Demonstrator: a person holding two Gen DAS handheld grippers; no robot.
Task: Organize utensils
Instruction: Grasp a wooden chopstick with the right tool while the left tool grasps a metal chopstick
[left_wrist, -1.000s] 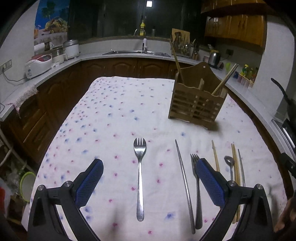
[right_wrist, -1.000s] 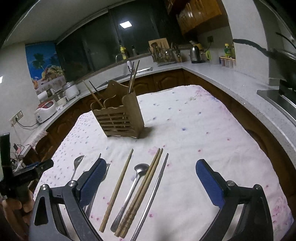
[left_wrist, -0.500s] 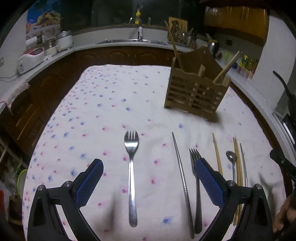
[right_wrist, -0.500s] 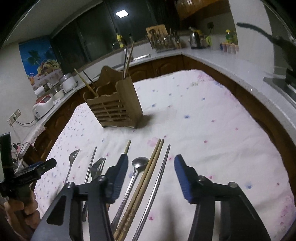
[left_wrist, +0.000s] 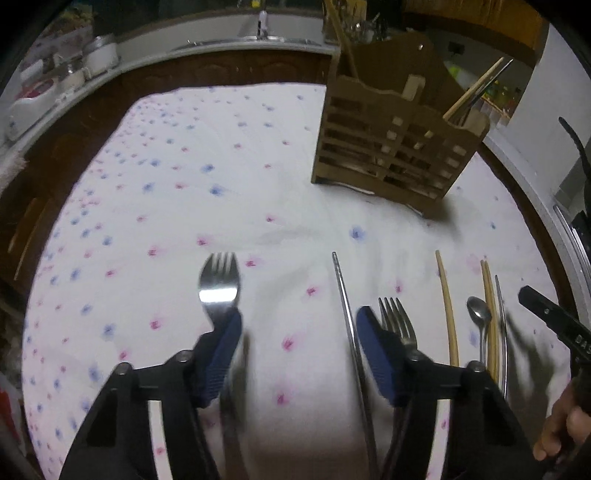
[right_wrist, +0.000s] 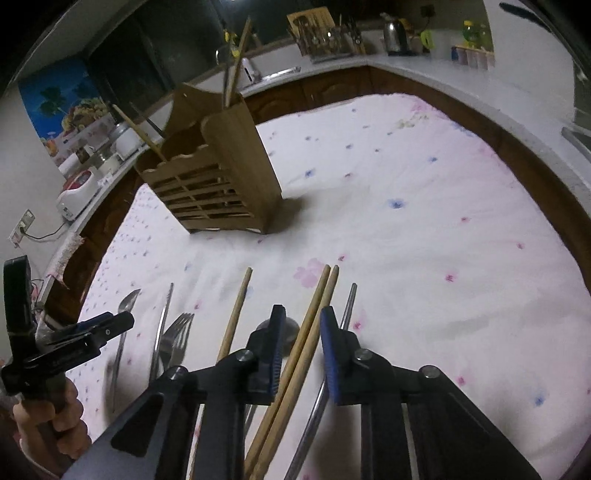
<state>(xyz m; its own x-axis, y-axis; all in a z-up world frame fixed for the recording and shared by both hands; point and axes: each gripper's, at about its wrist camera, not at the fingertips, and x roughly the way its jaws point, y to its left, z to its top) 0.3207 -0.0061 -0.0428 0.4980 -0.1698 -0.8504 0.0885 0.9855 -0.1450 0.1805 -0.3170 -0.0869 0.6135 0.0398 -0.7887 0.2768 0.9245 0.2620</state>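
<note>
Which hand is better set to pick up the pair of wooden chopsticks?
Right. The right gripper has just been closing its jaws around the pair of wooden chopsticks, which lie between them. The left gripper sits over bare flowered cloth near the forks.

Both tools share one build. The left gripper (left_wrist: 297, 354) has black angular plastic arms, each carrying round silver screw heads at the pivots, and ends in two fingers (left_wrist: 373, 354) faced with ribbed dark-blue pads. The right gripper (right_wrist: 301, 350) has the same black frame, silver bolts and blue-padded fingers (right_wrist: 330, 354). Seen from the left camera, the right tool's black body bears white lettering, partly cut off. A bare hand (right_wrist: 55, 421) wraps a black handle; its cuff is too dim to tell
</note>
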